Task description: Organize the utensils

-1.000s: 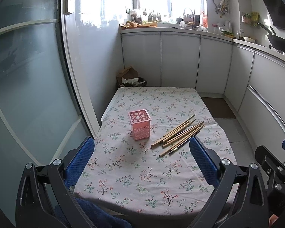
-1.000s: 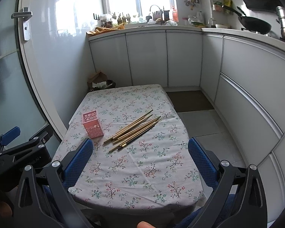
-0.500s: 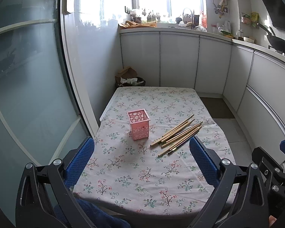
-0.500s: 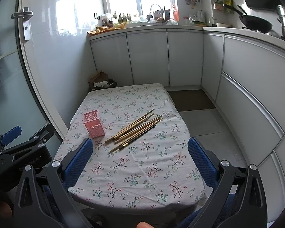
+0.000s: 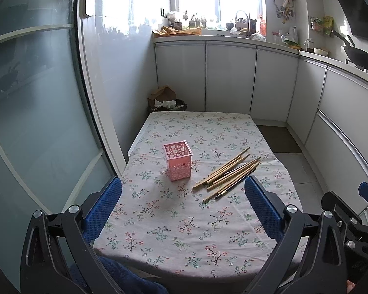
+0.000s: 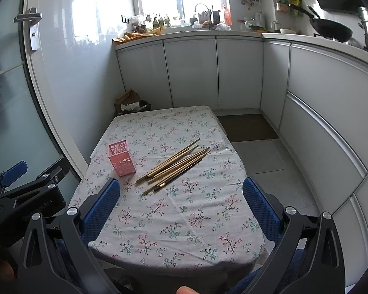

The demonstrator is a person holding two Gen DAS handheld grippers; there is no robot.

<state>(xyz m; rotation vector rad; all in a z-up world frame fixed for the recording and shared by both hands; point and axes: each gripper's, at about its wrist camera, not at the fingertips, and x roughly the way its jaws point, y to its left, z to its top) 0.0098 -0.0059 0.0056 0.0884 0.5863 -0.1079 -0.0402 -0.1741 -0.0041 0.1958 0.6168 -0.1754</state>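
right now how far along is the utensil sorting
Nothing looks done yet. The pink holder stands upright with nothing sticking out of it, and the chopsticks lie loose in a pile on the tablecloth beside it. Nothing is in hand: the left gripper and right gripper are both open near the table's front edge. Every stick is left to move.

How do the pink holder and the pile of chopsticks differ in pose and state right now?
The pink perforated holder stands upright, while the chopsticks lie flat in a loose, overlapping pile. The holder looks empty inside; the chopsticks are all still outside it, to its right and apart from it. The holder is pink plastic-looking lattice; the chopsticks are mostly pale wood-coloured, one darker. Both rest on the floral tablecloth, untouched by either gripper.
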